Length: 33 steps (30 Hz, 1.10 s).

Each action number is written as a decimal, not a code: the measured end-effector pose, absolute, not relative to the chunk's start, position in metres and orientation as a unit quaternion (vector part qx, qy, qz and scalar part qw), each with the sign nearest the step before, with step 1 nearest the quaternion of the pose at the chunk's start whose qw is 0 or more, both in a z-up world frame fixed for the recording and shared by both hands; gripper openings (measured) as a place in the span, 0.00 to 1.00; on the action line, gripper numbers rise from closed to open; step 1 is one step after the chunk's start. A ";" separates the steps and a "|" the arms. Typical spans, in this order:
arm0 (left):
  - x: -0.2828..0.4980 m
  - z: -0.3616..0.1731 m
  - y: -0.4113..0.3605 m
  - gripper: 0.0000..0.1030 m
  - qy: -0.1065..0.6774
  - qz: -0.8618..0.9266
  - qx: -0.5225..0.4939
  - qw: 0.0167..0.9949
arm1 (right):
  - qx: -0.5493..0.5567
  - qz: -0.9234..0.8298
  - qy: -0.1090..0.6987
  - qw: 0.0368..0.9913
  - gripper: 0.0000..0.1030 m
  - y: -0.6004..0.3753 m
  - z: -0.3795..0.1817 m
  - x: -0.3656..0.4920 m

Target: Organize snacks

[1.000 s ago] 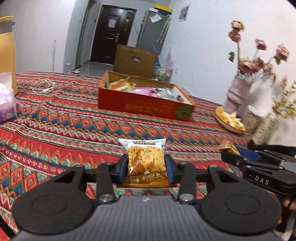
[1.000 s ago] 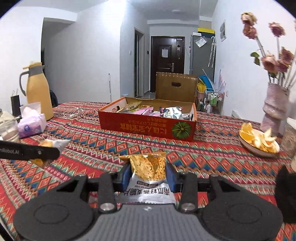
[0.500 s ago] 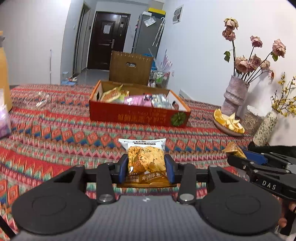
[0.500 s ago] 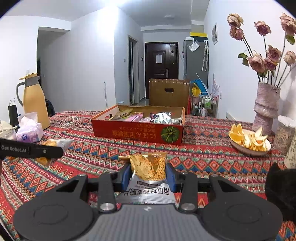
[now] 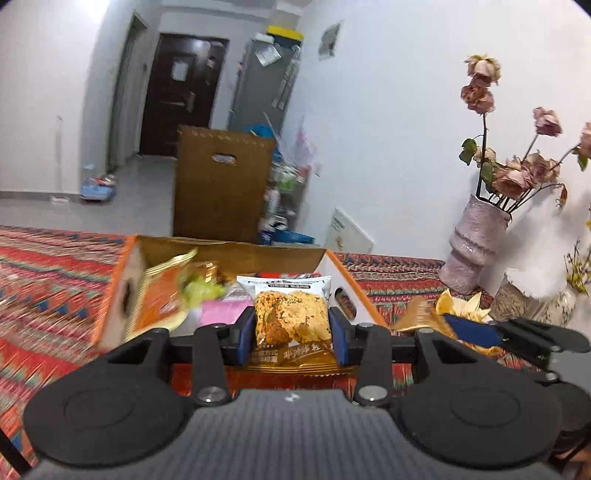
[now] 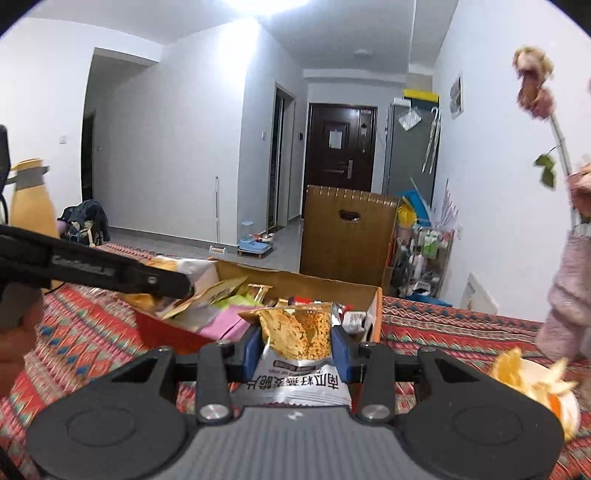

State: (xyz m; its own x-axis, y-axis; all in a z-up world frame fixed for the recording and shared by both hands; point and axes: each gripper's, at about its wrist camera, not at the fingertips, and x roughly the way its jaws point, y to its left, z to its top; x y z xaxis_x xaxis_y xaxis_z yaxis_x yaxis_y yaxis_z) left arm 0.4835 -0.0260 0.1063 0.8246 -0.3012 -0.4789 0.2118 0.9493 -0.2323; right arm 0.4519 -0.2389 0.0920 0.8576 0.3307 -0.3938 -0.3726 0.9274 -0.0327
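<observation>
The left hand-held gripper pinches a crisp packet with a gold base, and the right hand-held gripper pinches a silver-based crisp packet. Both packets hang at the near edge of the orange snack box on the patterned surface, and a vase of dried roses stands farther right.

Ahead of your grippers, white walls frame a grey floor and a dark door. A grey cabinet stands right of it, a brown chair back nearer, under bright ceiling light.
</observation>
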 end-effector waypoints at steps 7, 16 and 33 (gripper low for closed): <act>0.589 0.082 -0.037 0.41 0.297 -0.105 -0.084 0.946 | -0.060 0.150 0.230 0.960 0.39 -0.221 0.063 0.557; 0.684 0.043 -0.046 0.42 0.352 -0.073 -0.083 0.929 | -0.046 0.145 0.264 0.952 0.39 -0.217 0.039 0.659; 0.673 0.072 -0.029 0.75 0.355 -0.073 -0.073 0.929 | -0.002 0.124 0.307 0.944 0.67 -0.241 0.052 0.693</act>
State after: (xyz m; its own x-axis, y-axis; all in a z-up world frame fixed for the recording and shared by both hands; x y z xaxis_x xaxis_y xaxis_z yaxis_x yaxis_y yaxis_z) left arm 0.6733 -0.0287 0.0723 0.7381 -0.1866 -0.6484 0.0836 0.9789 -0.1866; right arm 0.6934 -0.2409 0.0515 0.7806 0.2332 -0.5799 -0.2359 0.9691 0.0721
